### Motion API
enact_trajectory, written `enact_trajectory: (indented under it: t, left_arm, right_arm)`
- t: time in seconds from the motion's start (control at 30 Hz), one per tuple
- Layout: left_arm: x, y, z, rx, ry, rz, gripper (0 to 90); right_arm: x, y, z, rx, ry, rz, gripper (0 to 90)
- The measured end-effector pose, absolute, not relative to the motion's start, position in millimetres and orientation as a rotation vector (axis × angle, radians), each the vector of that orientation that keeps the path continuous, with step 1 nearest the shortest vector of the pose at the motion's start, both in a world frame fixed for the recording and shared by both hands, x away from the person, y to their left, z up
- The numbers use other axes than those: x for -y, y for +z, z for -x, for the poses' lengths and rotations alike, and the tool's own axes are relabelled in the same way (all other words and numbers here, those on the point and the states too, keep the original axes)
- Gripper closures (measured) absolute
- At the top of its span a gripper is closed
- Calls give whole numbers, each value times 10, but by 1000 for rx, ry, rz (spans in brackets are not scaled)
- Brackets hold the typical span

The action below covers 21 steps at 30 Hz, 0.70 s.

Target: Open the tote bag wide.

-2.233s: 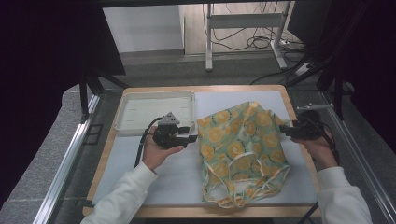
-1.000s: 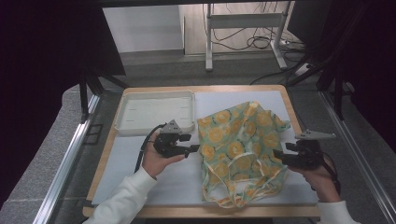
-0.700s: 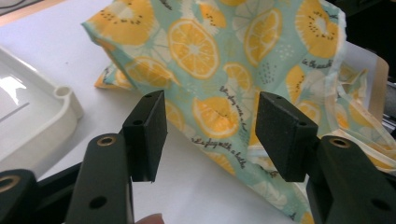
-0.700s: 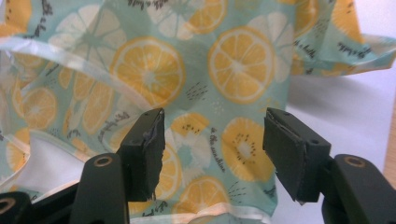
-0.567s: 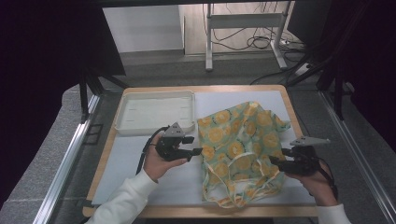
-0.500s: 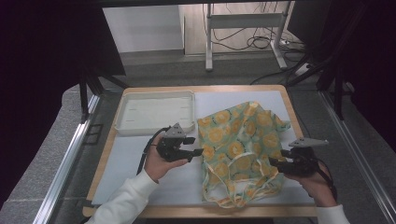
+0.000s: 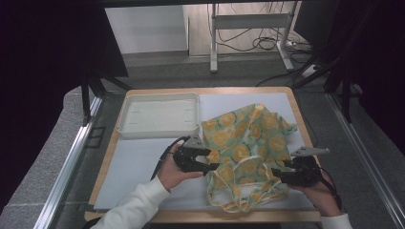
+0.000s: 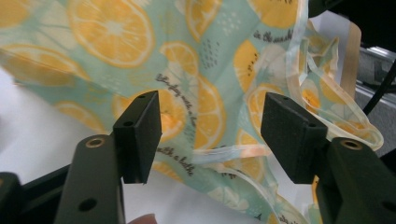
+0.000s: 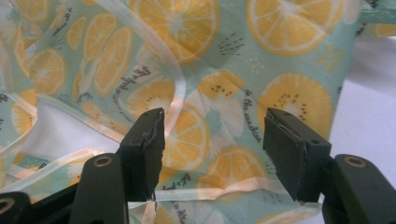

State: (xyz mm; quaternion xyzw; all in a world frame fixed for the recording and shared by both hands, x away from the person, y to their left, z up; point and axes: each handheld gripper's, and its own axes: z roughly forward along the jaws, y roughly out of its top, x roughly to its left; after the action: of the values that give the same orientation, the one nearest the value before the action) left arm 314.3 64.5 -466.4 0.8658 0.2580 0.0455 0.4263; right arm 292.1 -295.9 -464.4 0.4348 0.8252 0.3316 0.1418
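1. High view: a crumpled piece of mint-green cloth printed with orange slices (image 7: 248, 148) lies on the white mat (image 7: 138, 162) right of the frame's centre, with pale ribbon-like straps (image 7: 239, 200) trailing toward the bottom edge. It looks like an apron or a light bag; I cannot tell which.
2. An empty white tray (image 7: 160, 114) sits at the upper left of the mat, just beside the cloth's upper left corner but apart from it.
3. Left gripper (image 7: 212, 167), low and left of centre, points at the cloth's left edge. Its jaws have just been opening and stand spread. In the left gripper view the cloth (image 8: 205, 93) lies beyond the pads (image 8: 142, 130), and nothing is pinched.
4. Right gripper (image 7: 277, 174), at the lower right, faces the cloth's right edge. In the right gripper view its jaws are spread too, with printed fabric (image 9: 224, 116) and a strap (image 9: 210, 189) lying beneath and beyond them, not clamped.
5. Step in hand, as I judge it: the approach, with both grippers lining up on opposite sides of the cloth's lower part before a grasp, probably to spread or fold it.
6. The next move calls for sliding each pair of jaws onto a single edge or hem, low enough to catch the fabric against the mat, then closing. The loose straps near both grippers could be caught instead of the hem.
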Motion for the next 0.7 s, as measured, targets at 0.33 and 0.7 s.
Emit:
enact_trajectory:
  t: [0.33,0.7]
  left_arm:
    - [-433,-4881,-3210,-656,136,-2239,427]
    - [-533,-4849,-3253,-629,96,-2181,899]
  right_arm:
    - [2938,-4677,-2914,-2378,954,-1256,388]
    - [3020,-4641,-2903,-2354,978,-1271,388]
